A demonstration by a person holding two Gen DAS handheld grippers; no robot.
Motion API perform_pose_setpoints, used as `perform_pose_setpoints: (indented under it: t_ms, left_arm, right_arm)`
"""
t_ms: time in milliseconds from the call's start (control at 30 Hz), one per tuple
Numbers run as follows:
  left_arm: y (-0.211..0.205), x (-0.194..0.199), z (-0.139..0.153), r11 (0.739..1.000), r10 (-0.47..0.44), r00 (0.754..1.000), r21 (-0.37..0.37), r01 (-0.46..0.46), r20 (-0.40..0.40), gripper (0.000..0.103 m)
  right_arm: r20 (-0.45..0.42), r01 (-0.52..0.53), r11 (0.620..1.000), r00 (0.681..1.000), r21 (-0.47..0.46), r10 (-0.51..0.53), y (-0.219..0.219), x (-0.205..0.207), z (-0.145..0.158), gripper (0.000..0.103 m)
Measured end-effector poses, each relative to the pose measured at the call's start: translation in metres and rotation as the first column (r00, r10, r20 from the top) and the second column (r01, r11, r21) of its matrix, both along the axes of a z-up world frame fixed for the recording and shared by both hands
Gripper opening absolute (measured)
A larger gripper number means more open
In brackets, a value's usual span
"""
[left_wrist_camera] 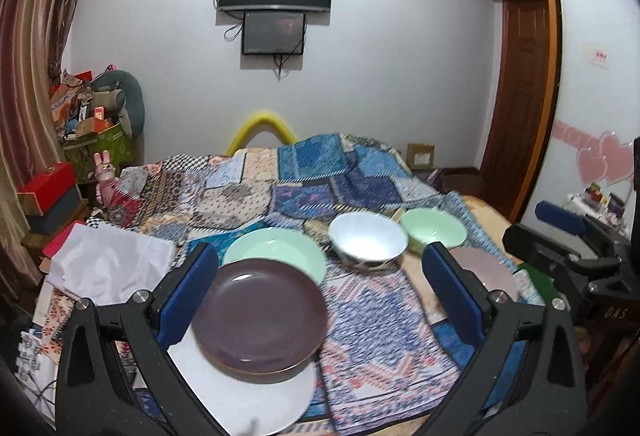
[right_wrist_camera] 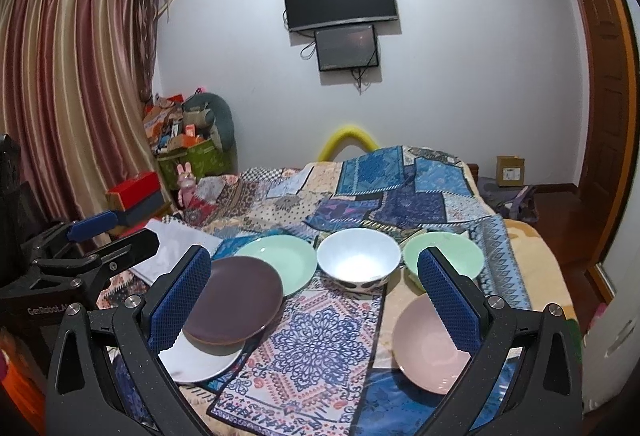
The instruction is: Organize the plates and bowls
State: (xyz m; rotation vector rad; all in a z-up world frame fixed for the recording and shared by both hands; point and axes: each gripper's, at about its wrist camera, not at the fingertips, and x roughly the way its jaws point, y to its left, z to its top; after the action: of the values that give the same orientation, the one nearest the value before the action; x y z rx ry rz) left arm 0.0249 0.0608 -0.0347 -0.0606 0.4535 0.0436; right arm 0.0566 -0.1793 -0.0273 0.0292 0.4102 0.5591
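Nearest, brown plate lies flat, round and glossy, on white plate; left gripper and right gripper gape wide, empty.

Brown round plate stacked on white plate; mint plate behind; white bowl, mint bowl, pink plate to its right.

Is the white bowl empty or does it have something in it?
Empty. The white bowl sits upright on the bed between the green plate and green bowl, and both views show only its bare white inside.
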Motion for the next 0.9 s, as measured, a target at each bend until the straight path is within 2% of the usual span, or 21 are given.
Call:
perform_pose_setpoints:
  t_ms: [233, 567, 700, 900]
  left_arm:
    - [0.043, 0.015, -0.024, 0.999, 0.032, 0.993, -0.013, -0.034, -0.113, 0.103]
    - [0.103, 0.049, -0.083, 0.997, 0.069, 0.958, -0.025, -0.079, -0.28, 0.102]
    - [0.121, 0.062, -0.105, 0.995, 0.09, 0.942, -0.02, -0.102, -0.324, 0.093]
    - [0.156, 0.083, -0.138, 0.988, 0.065, 0.905, -0.098, -0.117, -0.419, 0.082]
  right_arm:
    - [-0.05, -0.034, 0.999, 0.998, -0.028, 0.033, 0.029, 0.017, -0.015, 0.103]
    - [-0.197, -0.107, 0.992, 0.976, -0.074, 0.091, 0.072, 0.05, -0.057, 0.103]
    - [-0.247, -0.118, 0.988, 0.965, -0.103, 0.09, 0.085, 0.062, -0.077, 0.097]
    - [-0.359, -0.127, 0.985, 0.93, -0.119, 0.076, 0.098, 0.085, -0.107, 0.084]
